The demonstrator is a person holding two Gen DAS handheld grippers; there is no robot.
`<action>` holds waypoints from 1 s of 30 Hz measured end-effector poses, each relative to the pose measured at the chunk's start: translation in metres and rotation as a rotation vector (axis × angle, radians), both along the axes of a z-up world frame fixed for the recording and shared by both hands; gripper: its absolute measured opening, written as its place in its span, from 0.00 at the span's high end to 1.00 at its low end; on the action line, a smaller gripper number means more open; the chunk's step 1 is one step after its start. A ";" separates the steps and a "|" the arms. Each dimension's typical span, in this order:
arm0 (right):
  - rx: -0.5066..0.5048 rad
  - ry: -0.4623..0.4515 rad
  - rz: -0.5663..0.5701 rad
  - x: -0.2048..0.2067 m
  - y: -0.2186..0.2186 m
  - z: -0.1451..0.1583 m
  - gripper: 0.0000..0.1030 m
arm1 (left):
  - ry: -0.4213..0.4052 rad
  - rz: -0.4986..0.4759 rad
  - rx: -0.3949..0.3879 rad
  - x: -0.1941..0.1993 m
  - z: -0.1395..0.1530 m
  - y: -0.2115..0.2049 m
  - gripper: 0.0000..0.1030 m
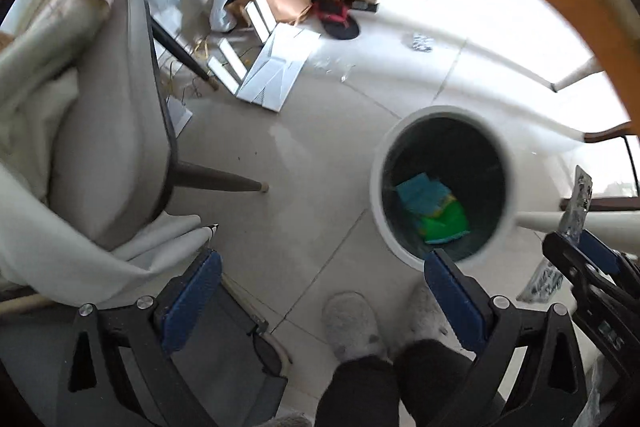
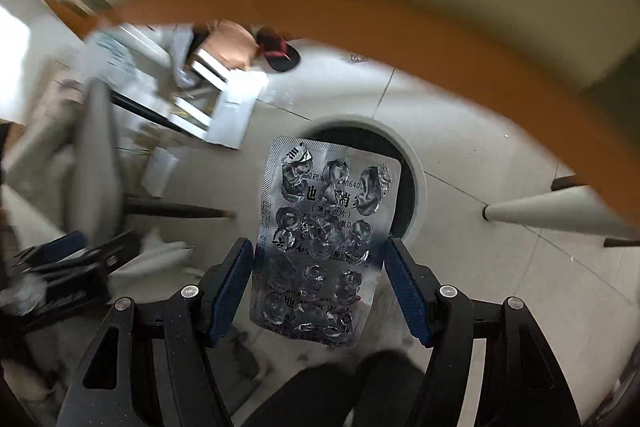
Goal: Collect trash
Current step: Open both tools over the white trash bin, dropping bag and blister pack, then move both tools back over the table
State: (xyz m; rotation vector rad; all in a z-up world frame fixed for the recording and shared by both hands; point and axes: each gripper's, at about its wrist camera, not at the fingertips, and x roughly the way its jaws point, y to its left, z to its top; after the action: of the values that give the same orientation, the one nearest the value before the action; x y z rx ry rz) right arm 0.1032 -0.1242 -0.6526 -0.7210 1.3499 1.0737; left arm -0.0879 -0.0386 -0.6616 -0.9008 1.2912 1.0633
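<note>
- We see the right tool clamping a spent pill strip, long axis pointing ahead over the bin below.
- Our left tool gapes empty; the bin probably sits ahead, rightward.
</note>
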 end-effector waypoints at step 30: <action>-0.142 -0.054 -0.072 0.010 -0.028 0.059 0.05 | 0.044 -0.129 -0.046 0.025 0.098 -0.037 0.00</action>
State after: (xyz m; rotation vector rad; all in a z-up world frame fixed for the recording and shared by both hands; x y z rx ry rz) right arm 0.1127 -0.1527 -0.5938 -0.7944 1.4058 0.9021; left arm -0.0628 -0.0761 -0.5639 -0.8211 1.3962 0.9607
